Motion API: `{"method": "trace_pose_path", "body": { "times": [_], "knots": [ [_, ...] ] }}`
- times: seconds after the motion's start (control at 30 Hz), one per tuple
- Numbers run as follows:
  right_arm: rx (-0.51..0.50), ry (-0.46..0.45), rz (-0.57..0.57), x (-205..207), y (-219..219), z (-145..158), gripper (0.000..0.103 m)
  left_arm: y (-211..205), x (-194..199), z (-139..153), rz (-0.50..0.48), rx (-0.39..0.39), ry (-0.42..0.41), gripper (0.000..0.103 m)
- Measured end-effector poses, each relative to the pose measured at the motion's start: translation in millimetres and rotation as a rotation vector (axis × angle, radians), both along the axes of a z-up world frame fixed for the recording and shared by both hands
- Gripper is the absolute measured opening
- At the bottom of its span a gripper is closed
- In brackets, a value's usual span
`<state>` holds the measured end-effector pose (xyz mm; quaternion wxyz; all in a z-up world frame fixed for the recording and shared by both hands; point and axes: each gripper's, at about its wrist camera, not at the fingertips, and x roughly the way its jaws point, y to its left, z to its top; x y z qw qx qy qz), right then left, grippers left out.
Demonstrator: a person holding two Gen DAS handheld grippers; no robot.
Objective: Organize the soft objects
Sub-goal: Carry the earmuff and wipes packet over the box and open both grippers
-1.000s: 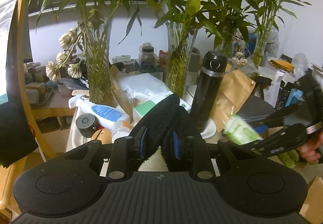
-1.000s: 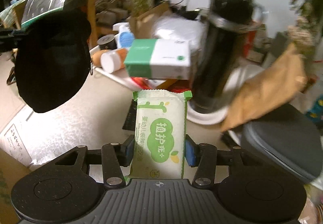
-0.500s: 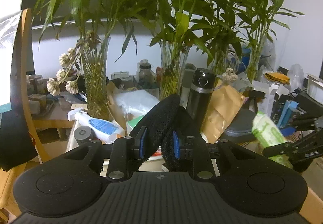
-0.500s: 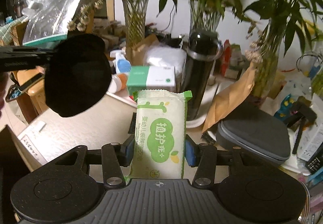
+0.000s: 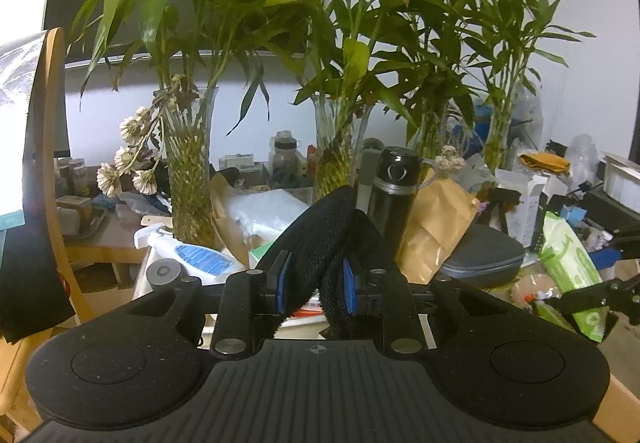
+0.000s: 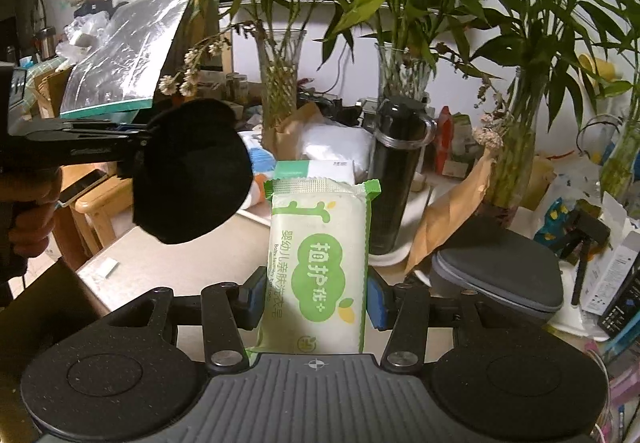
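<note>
Pad: my left gripper (image 5: 316, 281) pinches a folded black fuzzy pad (image 5: 320, 239).
Pack: my right gripper (image 6: 316, 293) clamps the green-white soap pack (image 6: 318, 263).
Change: both now raised higher above the table (image 6: 192, 255).

We lose the green pack (image 6: 318, 267)'s lower end behind the gripper body; the black pad (image 5: 320, 239) hides the table behind it.

Bare bench (image 6: 192, 263) at lower left of right view gives passage. Flask (image 6: 394, 171), vases (image 6: 280, 75) and grey case (image 6: 500, 279) block centre and right.
</note>
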<state>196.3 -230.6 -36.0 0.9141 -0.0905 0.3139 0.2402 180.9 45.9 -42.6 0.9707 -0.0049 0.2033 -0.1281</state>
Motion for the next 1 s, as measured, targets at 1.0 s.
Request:
{"method": "trace_pose_path", "body": {
  "times": [1.0],
  "knots": [
    [0.098,0.008,0.169,-60.8,5.7,13.1,0.052,20.1,-71.6,43.4,-0.071,-0.123,0.026,0.026]
  ]
}}
